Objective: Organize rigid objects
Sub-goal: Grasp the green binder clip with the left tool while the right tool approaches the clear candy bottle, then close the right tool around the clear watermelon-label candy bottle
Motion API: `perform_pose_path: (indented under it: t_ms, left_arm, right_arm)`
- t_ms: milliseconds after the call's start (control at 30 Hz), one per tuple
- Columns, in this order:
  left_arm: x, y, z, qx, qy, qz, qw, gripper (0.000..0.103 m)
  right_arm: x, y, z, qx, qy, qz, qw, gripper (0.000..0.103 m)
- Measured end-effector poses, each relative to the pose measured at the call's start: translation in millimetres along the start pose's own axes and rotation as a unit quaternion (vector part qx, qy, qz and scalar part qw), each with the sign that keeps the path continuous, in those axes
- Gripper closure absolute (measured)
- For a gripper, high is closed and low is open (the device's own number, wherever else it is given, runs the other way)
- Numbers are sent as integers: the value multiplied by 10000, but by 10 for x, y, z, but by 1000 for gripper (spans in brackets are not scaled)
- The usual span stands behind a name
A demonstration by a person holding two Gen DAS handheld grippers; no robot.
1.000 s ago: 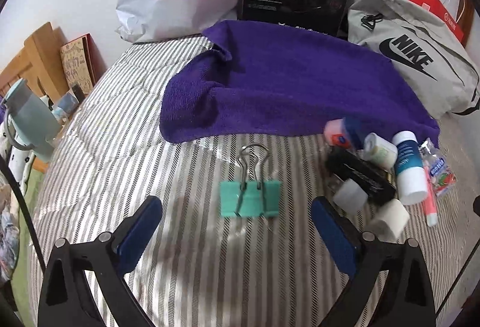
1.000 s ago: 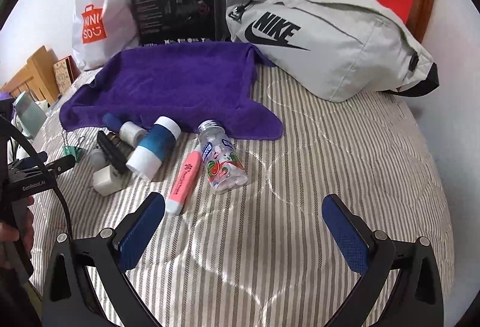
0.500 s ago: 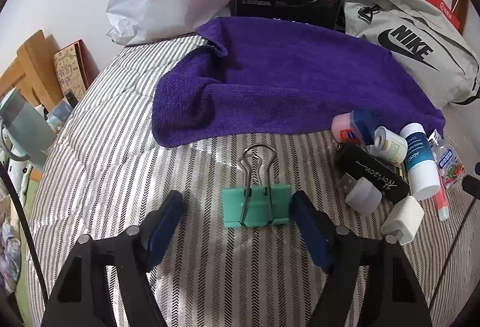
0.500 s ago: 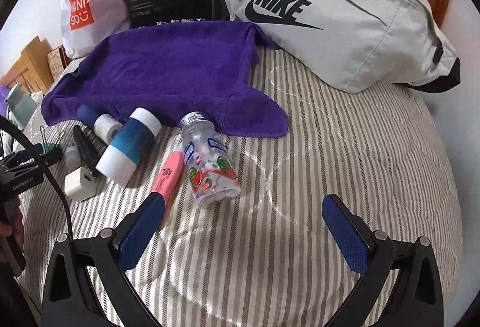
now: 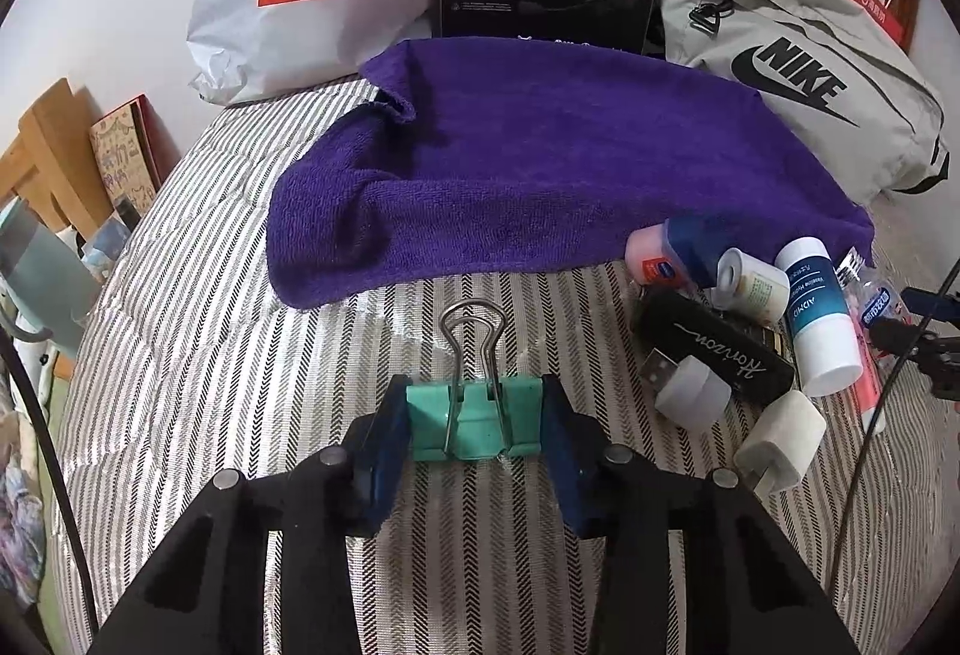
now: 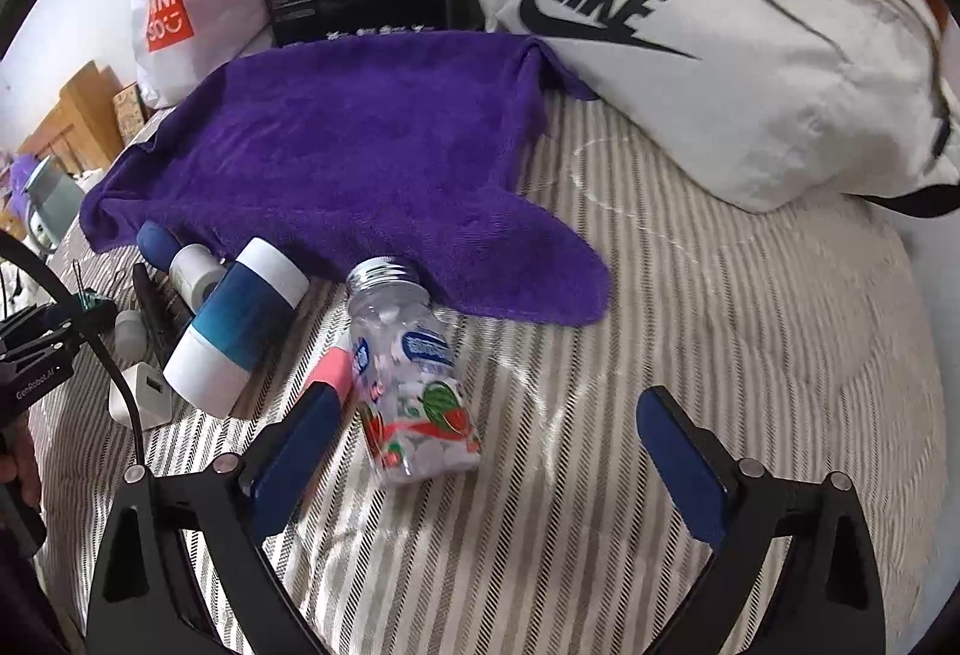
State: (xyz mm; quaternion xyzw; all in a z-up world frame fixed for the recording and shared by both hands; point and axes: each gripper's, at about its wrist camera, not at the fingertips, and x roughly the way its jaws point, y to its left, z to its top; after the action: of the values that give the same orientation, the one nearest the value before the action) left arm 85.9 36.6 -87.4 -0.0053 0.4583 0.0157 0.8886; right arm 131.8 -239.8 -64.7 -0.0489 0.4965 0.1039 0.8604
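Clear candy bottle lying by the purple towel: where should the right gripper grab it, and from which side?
Grip the clear bottle across its mid-body, coming from above. It lies on its side, silver cap toward the purple towel, base toward the right gripper, so its long flanks face the open jaws. One blue finger already sits beside it, over the pink tube; shift right to centre it, probably avoiding the narrower cap end.

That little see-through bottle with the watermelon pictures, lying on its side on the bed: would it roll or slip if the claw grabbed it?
The clear bottle lies on its side, so a nudge would probably roll it, though the soft striped bedcover may slow it. Its smooth plastic looks somewhat slippery. It seems stiff and light, being small with loose pieces inside.
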Motion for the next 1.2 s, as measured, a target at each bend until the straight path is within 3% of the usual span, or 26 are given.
perform_pose_path:
  t_ms: [133,300,467,533,633,833,1000,1067,1200]
  left_arm:
    - [3,2,5,-7,10,-4,10000,63]
    - [-6,-5,4,3,-32,8,10000,63]
    - [-10,-1,-12,-28,-69,-3,10000,63]
    - [-12,0,-15,-34,-82,-8,10000,63]
    - [-14,5,-20,-39,-104,-13,9999,63]
    - [-14,7,-14,-50,-87,-25,9999,63]
    - [-11,-1,-11,-45,-79,-18,10000,63]
    - [-10,1,-7,-42,-67,-27,10000,63]
    - [-9,-2,-6,-40,-53,-33,10000,63]
  right_arm:
    - [137,77,26,-299,151,-16,9994,16]
    - [195,124,23,-534,65,-7,9986,19]
    - [211,94,52,-551,89,125,9984,15]
    - [227,111,31,-638,117,216,9977,6]
    - [263,147,26,-650,128,250,9975,1]
    - [300,167,67,-662,263,245,9972,0]
    - [303,190,55,-685,126,195,9974,1]
    - [276,190,39,-668,128,217,9974,5]
    - [199,257,11,-852,86,297,9959,25]
